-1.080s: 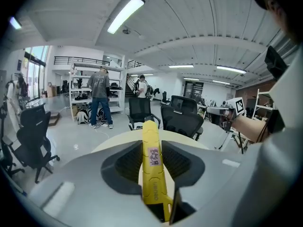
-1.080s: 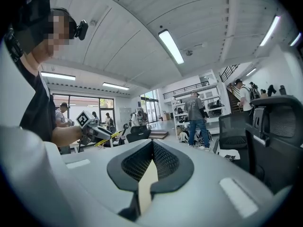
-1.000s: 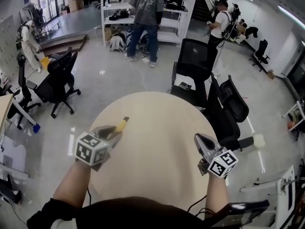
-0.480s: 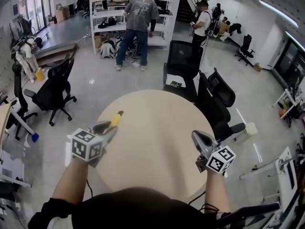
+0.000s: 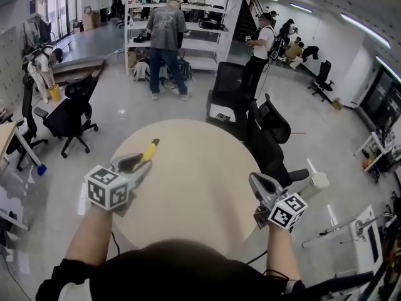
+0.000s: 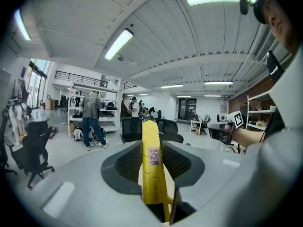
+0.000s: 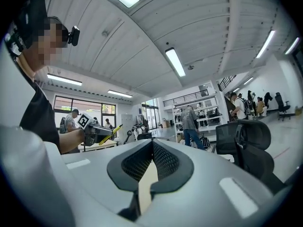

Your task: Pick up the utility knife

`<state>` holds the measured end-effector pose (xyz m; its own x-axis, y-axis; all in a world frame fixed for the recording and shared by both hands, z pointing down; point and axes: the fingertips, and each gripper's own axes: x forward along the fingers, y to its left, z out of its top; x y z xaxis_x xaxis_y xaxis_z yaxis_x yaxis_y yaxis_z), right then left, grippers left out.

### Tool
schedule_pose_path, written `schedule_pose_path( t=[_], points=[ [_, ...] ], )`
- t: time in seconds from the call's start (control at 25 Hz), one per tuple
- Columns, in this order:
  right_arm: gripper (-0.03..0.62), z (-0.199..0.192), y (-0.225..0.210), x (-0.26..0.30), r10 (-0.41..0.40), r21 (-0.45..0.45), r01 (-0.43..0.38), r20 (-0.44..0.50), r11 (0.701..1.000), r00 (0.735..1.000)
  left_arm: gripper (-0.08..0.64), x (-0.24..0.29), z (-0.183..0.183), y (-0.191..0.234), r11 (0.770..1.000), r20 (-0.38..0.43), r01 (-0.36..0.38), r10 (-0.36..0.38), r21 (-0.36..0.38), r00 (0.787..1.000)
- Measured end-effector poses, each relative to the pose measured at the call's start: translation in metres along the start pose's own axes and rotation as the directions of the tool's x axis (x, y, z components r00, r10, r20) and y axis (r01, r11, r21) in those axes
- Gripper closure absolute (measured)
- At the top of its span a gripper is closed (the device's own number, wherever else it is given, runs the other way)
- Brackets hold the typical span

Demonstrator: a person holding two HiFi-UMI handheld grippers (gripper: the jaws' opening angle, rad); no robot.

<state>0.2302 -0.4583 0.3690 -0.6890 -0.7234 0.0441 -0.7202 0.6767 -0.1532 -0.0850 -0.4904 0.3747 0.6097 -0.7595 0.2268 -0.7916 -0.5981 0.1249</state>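
Above round table, left gripper is clamping yellow knife in the air while right gripper is hovering closed, empty.

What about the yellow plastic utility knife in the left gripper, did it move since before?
Yes. The yellow plastic utility knife, held by the left gripper, has shifted toward the round beige table's far edge.
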Motion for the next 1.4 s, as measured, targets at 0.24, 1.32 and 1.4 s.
schedule_pose_path(
  t=[0.24,1.32,1.4],
  points=[
    [0.577,0.007,-0.006,-0.039,0.037,-0.002,-0.037,-0.010,0.999,0.999,0.434,-0.016,0.013,-0.059,0.999,0.143,0.004,0.003,-0.048,0.990],
    [0.578,0.010,0.018,-0.010,0.066,-0.020,-0.065,0.021,0.998,0.998,0.434,-0.067,0.022,-0.046,0.997,0.228,0.011,0.007,-0.077,0.974],
    [0.578,0.008,0.018,-0.013,0.053,-0.019,-0.053,0.021,0.998,0.998,0.434,-0.065,0.022,-0.046,0.998,0.234,0.026,-0.010,-0.065,0.972]
  ],
)
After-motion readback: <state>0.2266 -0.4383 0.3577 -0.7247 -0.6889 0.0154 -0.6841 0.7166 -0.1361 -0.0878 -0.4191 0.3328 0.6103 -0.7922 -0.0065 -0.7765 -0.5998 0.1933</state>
